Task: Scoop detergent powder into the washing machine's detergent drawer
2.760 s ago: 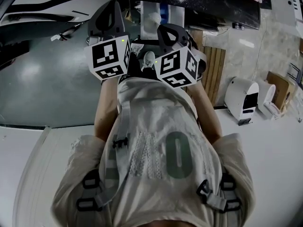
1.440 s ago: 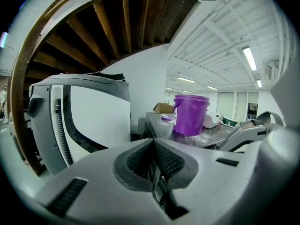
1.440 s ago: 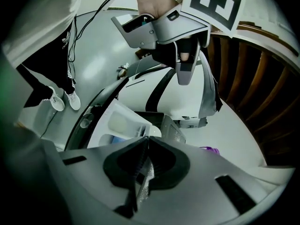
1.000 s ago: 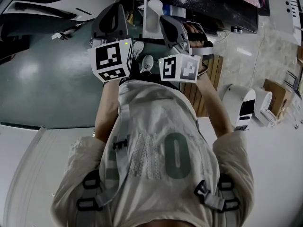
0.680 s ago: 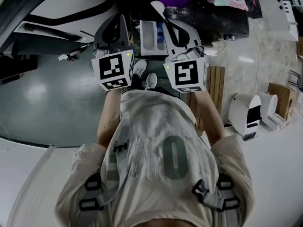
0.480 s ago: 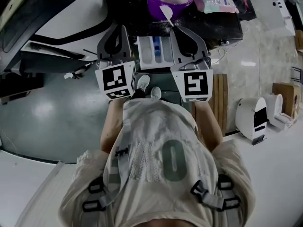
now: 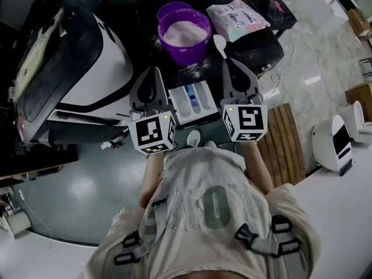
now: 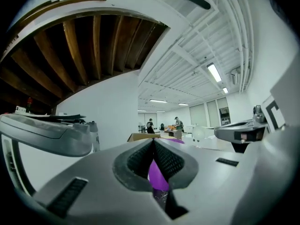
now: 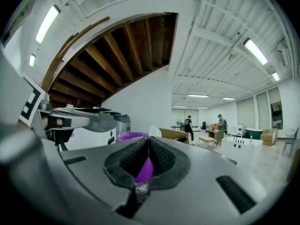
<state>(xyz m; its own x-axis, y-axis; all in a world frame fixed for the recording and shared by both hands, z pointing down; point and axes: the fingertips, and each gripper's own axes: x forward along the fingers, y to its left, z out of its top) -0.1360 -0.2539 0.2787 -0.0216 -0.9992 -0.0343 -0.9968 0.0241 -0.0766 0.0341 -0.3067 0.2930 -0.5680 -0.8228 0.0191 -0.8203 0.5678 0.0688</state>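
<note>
While I am looking down through the head camera, my left gripper (image 7: 154, 71) and right gripper (image 7: 228, 63) are flanking the white detergent drawer (image 7: 179, 106), which is sitting pulled out between them with blue compartments showing. The right gripper is clamping the handle of a white plastic spoon (image 7: 220, 42), whose bowl is pointing away from me, just beside the purple round tub (image 7: 185, 54). That tub is standing beyond the drawer, holding pale detergent powder (image 7: 186, 34), and loose grains are lying scattered on the dark surface (image 7: 256, 51) around it. A pink-and-teal pouch (image 7: 238, 17) is lying to the tub's right, and the white washing machine (image 7: 87, 80) is standing to the left.

In the left gripper view, my left gripper (image 8: 153, 142) is showing its ribbed pads pressed together with nothing gripped; the purple round tub (image 8: 154, 175) is showing only through the gap beneath them.

In the right gripper view, my right gripper (image 9: 149, 139) is closing its jaws tight, the white plastic spoon (image 9: 154, 131) is peeking up just past their tips, and the purple round tub (image 9: 131, 136) is standing beyond.
</note>
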